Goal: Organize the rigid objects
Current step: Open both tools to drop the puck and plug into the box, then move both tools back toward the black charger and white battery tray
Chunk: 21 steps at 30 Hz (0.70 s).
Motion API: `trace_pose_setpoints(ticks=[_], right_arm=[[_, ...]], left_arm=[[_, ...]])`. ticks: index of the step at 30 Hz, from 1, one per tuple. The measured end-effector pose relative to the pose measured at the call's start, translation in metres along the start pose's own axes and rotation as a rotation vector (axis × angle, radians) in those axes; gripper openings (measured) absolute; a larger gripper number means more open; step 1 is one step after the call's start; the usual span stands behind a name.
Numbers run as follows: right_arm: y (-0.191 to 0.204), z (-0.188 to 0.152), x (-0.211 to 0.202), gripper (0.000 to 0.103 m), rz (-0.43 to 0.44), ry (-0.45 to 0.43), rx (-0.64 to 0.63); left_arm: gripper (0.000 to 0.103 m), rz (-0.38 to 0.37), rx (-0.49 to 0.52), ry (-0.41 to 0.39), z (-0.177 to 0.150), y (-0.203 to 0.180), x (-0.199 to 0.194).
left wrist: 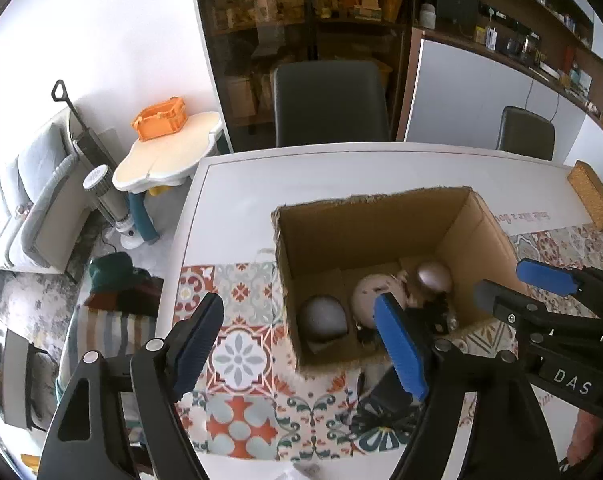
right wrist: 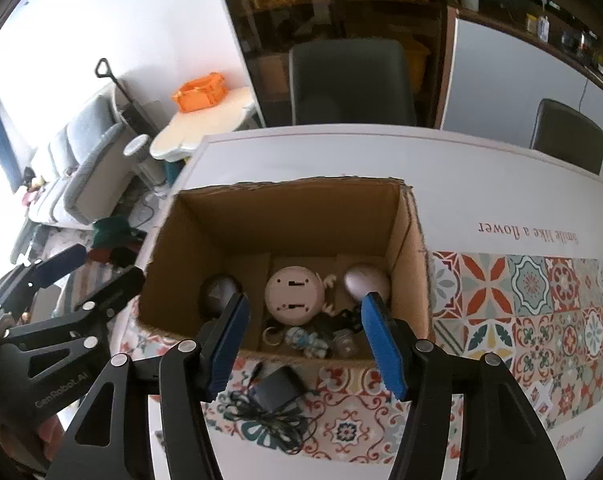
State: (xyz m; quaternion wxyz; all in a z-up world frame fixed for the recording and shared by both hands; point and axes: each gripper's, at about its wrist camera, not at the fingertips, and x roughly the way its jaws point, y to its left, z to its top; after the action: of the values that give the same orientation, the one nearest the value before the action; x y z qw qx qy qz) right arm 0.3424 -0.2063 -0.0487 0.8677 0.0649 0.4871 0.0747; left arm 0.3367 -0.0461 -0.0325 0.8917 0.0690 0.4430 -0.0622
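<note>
An open cardboard box [right wrist: 205,240] [left wrist: 381,216] stands on the patterned table mat. Inside lie a grey dome [right wrist: 217,290] [left wrist: 325,318], a round pink disc [right wrist: 295,294] [left wrist: 371,300], a pink dome [right wrist: 367,280] [left wrist: 433,276], and small items such as a blue-white figurine [right wrist: 307,340]. A black power adapter with tangled cable [right wrist: 277,394] [left wrist: 385,400] lies on the mat in front of the box. My right gripper [right wrist: 303,344] is open and empty above the box's near wall. My left gripper [left wrist: 299,346] is open and empty, left of the box.
The white table [left wrist: 237,184] bears a tiled mat [right wrist: 541,300]. A dark chair [right wrist: 351,80] stands behind the table, another [right wrist: 567,136] at the far right. A wicker basket [left wrist: 591,194] sits at the table's right edge. A side table with an orange crate [left wrist: 159,118] is to the left.
</note>
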Motion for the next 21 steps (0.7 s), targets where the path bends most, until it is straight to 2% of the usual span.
trace_pose_setpoints(ticks=[9,21], right_arm=[[0.019,-0.035,-0.024,0.061,0.054,-0.021,-0.037],[0.021,-0.076,0.000,0.061,0.095,0.085,-0.070]], left_arm=[[0.081,0.016,-0.077,0.014,-0.040,0.018,-0.029],[0.083,0.009,-0.133,0.083,-0.093,0.017,-0.028]])
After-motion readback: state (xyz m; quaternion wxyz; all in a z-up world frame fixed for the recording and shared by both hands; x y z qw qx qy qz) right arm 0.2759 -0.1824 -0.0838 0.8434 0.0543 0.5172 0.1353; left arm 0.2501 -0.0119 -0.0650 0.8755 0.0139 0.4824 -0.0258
